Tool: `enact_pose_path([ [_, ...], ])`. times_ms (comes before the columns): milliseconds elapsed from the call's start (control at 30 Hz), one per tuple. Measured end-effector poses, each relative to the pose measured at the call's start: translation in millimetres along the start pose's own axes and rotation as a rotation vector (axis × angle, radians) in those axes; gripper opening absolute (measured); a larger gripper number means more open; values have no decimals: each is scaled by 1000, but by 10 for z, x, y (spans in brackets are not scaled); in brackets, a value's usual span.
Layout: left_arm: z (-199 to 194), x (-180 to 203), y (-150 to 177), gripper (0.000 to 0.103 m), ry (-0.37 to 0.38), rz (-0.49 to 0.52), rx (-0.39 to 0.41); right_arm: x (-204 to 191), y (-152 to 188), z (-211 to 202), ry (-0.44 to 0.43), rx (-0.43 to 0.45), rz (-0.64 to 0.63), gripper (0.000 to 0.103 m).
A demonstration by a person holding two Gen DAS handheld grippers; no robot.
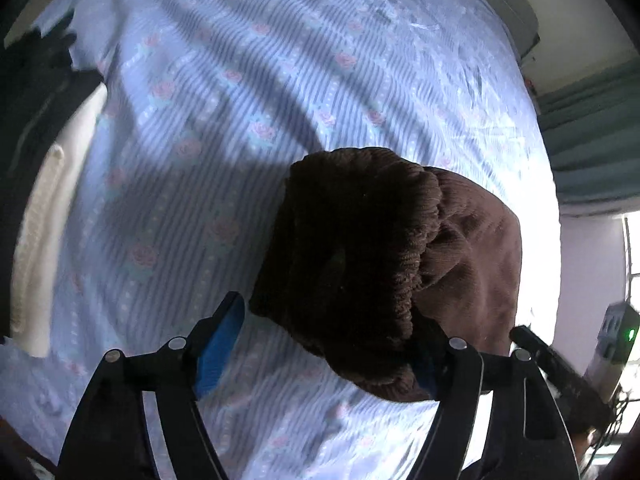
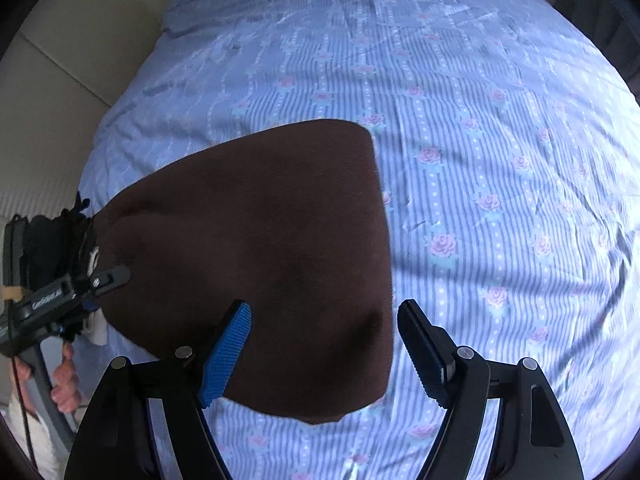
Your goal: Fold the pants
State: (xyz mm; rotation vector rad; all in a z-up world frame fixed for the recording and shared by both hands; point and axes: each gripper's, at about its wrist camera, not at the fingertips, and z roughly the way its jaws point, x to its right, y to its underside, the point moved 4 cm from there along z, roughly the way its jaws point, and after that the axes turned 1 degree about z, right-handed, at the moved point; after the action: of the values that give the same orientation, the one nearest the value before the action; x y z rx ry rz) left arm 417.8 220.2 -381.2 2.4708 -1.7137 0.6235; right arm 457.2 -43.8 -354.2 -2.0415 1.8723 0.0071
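1. On the bed (image 2: 480, 80), spread flat: one pair of dark brown pants (image 2: 260, 248), folded into a broad wedge with a rounded far corner and straight right edge.
2. Soft, fuzzy knit on the flat panel; ribbed, bunched elastic waistband (image 1: 360, 248) heaped in a thick dark mound in the left wrist view, with a lighter brown, smoother layer beside it.
3. Two tools counted: left hand-held gripper (image 1: 328, 344) and right hand-held gripper (image 2: 324, 352), each black with two fingers faced in blue dimpled pads.
4. Left hand-held gripper: jaws apart, waistband mound lying between them and hiding the right pad; left pad clear of the fabric, so nothing clamped.
5. Right hand-held gripper: jaws wide apart over the near right corner of the pants, left pad over the fabric, right pad over bare sheet, nothing gripped.
6. Seen at the left edge of the right wrist view: a person's hand (image 2: 66, 380) wrapped around the other tool's handle.
7. Underneath: one bedsheet, light blue, thin striped cotton with rows of pink roses and white dots, lightly creased.
8. Around the bed: cream panelled wall (image 2: 60, 80) and teal curtain (image 1: 592, 152).
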Motion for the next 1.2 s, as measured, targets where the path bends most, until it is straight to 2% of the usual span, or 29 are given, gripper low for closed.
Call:
enact_pose_path([
  [100,-33,54,-29,78,-43,63,-14,48,-6,-4,-1,5,2,77],
  [233,78,86,-95,79,-16,92,-70,95,-29,33,-16,1,22,77],
  [400,327,-75,-104,83,92,-24,-135,113,-90,185,-13,-20,29,77],
  [600,471,-259,8,84,154,-108,-152,109,-64,496,-14,-80,28,77],
  [733,545,-351,92,84,199,-156,-160,151,-53,643,-1,-87,28,88],
  [867,652,-377,166,84,258,-203,-166,196,-58,765,-7,-94,35,89],
  [1133,722,-364,66,81,281,-274,-121,294,-101,929,-59,-97,119,89],
  [1200,685,-359,44,76,269,-266,-109,290,-119,936,-69,-97,135,88],
])
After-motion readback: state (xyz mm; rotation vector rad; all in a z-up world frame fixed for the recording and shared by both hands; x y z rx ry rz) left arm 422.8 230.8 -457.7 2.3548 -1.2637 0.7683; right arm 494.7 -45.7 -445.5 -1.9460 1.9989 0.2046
